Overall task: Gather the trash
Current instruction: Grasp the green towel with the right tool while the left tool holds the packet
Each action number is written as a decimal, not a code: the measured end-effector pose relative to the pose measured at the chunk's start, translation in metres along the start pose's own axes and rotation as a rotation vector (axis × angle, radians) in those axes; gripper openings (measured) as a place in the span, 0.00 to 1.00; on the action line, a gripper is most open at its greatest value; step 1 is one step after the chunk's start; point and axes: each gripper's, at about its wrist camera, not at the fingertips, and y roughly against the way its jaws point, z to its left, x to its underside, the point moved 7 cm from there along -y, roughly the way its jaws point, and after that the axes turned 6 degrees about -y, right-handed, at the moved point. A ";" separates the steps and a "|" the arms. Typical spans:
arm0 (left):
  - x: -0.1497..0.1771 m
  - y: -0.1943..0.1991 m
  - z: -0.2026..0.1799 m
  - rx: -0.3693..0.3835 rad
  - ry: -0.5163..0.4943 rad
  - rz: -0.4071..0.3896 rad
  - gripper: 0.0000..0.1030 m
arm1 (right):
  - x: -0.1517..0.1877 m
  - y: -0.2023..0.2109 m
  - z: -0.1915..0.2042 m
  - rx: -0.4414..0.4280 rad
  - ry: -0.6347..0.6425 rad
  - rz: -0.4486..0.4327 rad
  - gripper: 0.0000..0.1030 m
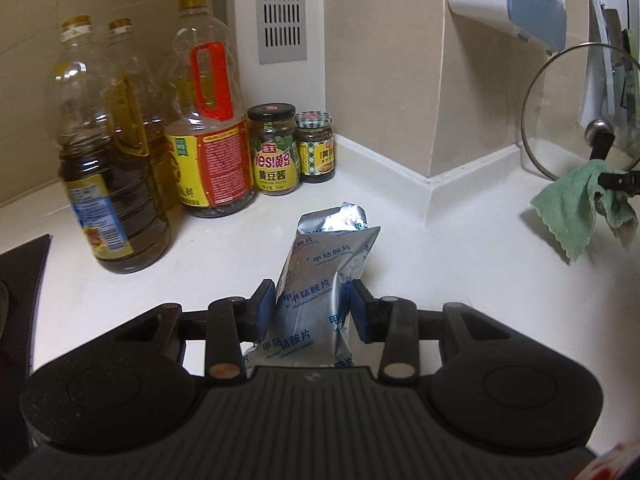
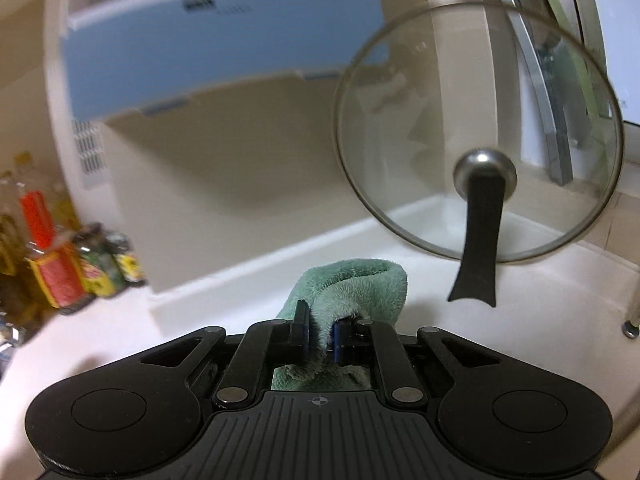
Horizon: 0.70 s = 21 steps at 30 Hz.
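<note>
My left gripper (image 1: 313, 304) is shut on a crumpled silver foil pill packet (image 1: 320, 280) with blue print, holding it just above the white counter (image 1: 460, 280). My right gripper (image 2: 320, 332) is shut on a green cloth (image 2: 360, 284), which bunches up between the blue pads and hangs above the counter. In the left wrist view that cloth (image 1: 572, 208) dangles at the far right from the right gripper's fingers (image 1: 618, 180).
Three oil bottles (image 1: 120, 184) and two sauce jars (image 1: 276, 152) stand against the back wall at the left. A glass pot lid (image 2: 480, 140) leans in the right corner. A dark stove edge (image 1: 20, 272) lies at the left. A blue and white wall unit (image 2: 220, 40) hangs above.
</note>
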 end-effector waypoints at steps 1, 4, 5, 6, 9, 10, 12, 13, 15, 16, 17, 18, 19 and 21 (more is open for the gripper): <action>0.002 0.006 0.002 0.004 0.003 -0.005 0.36 | 0.000 0.008 0.006 -0.010 -0.001 -0.006 0.11; 0.007 0.026 0.007 0.011 0.009 -0.019 0.36 | 0.001 0.034 0.022 -0.041 -0.006 -0.021 0.11; 0.009 0.032 0.009 0.013 0.010 -0.021 0.36 | 0.002 0.043 0.028 -0.053 -0.011 -0.023 0.11; 0.011 0.039 0.011 0.015 0.012 -0.026 0.36 | 0.003 0.052 0.033 -0.063 -0.016 -0.025 0.11; 0.018 0.059 0.017 0.022 0.019 -0.034 0.36 | 0.009 0.080 0.051 -0.090 -0.024 -0.026 0.11; 0.021 0.066 0.019 0.026 0.020 -0.037 0.36 | 0.012 0.088 0.056 -0.097 -0.025 -0.026 0.11; 0.028 0.079 0.023 0.032 0.024 -0.040 0.36 | 0.018 0.105 0.068 -0.110 -0.025 -0.026 0.11; 0.031 0.085 0.026 0.033 0.024 -0.042 0.36 | 0.021 0.113 0.073 -0.116 -0.027 -0.027 0.11; 0.038 0.098 0.031 0.036 0.027 -0.046 0.36 | 0.028 0.129 0.083 -0.131 -0.028 -0.026 0.11; 0.041 0.104 0.033 0.037 0.030 -0.049 0.36 | 0.032 0.137 0.088 -0.138 -0.030 -0.025 0.11; 0.045 0.111 0.035 0.039 0.031 -0.050 0.36 | 0.035 0.145 0.092 -0.144 -0.031 -0.025 0.11; 0.048 0.117 0.037 0.041 0.032 -0.051 0.36 | 0.040 0.153 0.097 -0.150 -0.032 -0.023 0.11; 0.052 0.123 0.038 0.044 0.032 -0.051 0.36 | 0.044 0.160 0.101 -0.155 -0.033 -0.021 0.11; 0.060 0.135 0.041 0.047 0.030 -0.047 0.36 | 0.052 0.174 0.109 -0.164 -0.037 -0.017 0.11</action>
